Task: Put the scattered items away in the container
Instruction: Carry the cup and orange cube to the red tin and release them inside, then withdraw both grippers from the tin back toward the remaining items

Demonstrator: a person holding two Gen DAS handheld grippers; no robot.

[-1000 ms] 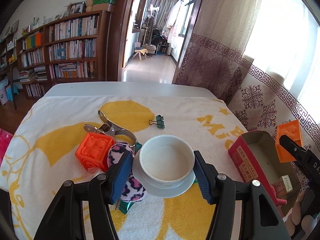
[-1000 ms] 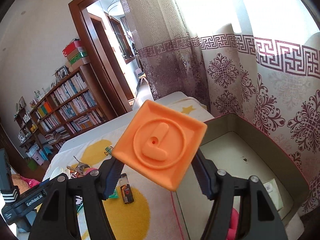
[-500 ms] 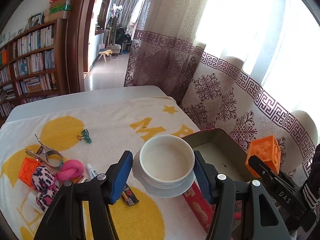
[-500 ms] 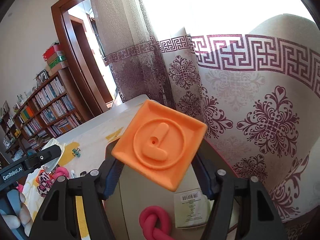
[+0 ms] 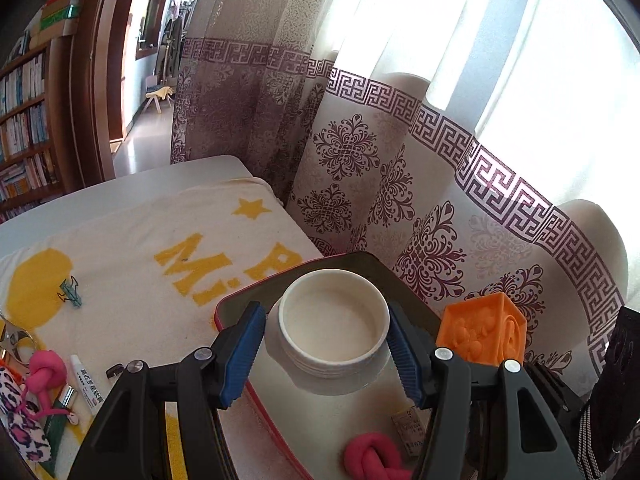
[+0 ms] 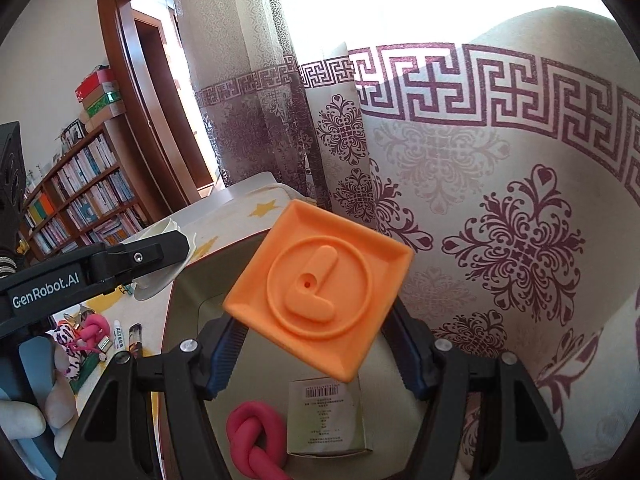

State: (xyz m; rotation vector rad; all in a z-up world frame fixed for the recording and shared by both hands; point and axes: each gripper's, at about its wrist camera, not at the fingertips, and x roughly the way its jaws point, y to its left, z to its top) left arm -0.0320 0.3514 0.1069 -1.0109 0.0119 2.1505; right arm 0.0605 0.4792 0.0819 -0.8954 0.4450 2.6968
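1. The left gripper point(image 5: 326, 354) is clamped on a white bowl point(image 5: 334, 322) seated on a saucer, held over the red-rimmed container point(image 5: 256, 396); the saucer's underside and the floor beneath it are hidden.
2. The right gripper point(image 6: 312, 350) is clamped on an orange cube point(image 6: 318, 292), also above the container. Only one embossed face shows in the right wrist view, and the cube blocks much of the container's floor.
3. Inside the container lie a pink knotted rope point(image 6: 256, 438), cut off at the bottom edge, and a small box with a barcode label point(image 6: 326, 416), its print too small to read.
4. The container's near wall is covered by the gripper bodies; its far corner sits just beside the patterned curtain point(image 5: 420, 216).
5. Left of the container, on the yellow-and-white towel point(image 5: 132, 248), lie a second pink knot point(image 5: 46, 372), a leopard-print soft item point(image 5: 20, 420) partly cut off, a white tube point(image 5: 86, 380), and a small dark object I cannot identify.
6. Farther out a green binder clip point(image 5: 70, 292) lies alone; a metal clamp point(image 5: 16, 342) is cropped by the frame edge.
7. Beyond the table, a bookshelf point(image 6: 80, 196) and doorway.
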